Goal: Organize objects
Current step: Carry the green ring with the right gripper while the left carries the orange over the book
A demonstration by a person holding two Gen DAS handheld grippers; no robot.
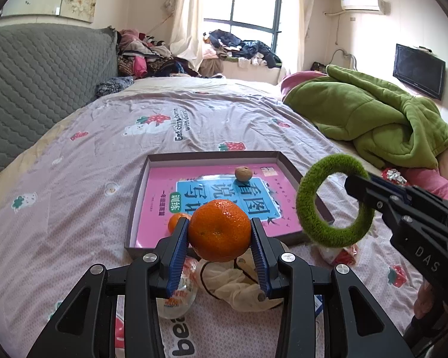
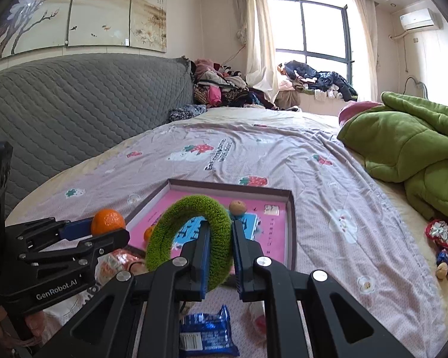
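Note:
My left gripper (image 1: 219, 234) is shut on a large orange tangerine (image 1: 219, 229), held above the bed just in front of a shallow box (image 1: 140, 191) lined with a pink booklet. Inside the box lie a small brown nut (image 1: 242, 173) and a smaller tangerine (image 1: 176, 221). My right gripper (image 2: 219, 238) is shut on the rim of a fuzzy green ring (image 2: 176, 232), held upright over the box's near edge. In the left wrist view the green ring (image 1: 313, 226) and right gripper (image 1: 361, 192) hang at right. In the right wrist view the left gripper (image 2: 104, 232) and tangerine (image 2: 107, 222) show at left.
Loose items lie on the bedspread near me: a clear bottle (image 1: 179, 298), a cream cloth (image 1: 233, 283), a blue snack packet (image 2: 207, 334), wrapped sweets (image 2: 442, 238). A green quilt (image 1: 373, 113) is heaped at right, a grey headboard (image 1: 38, 83) at left.

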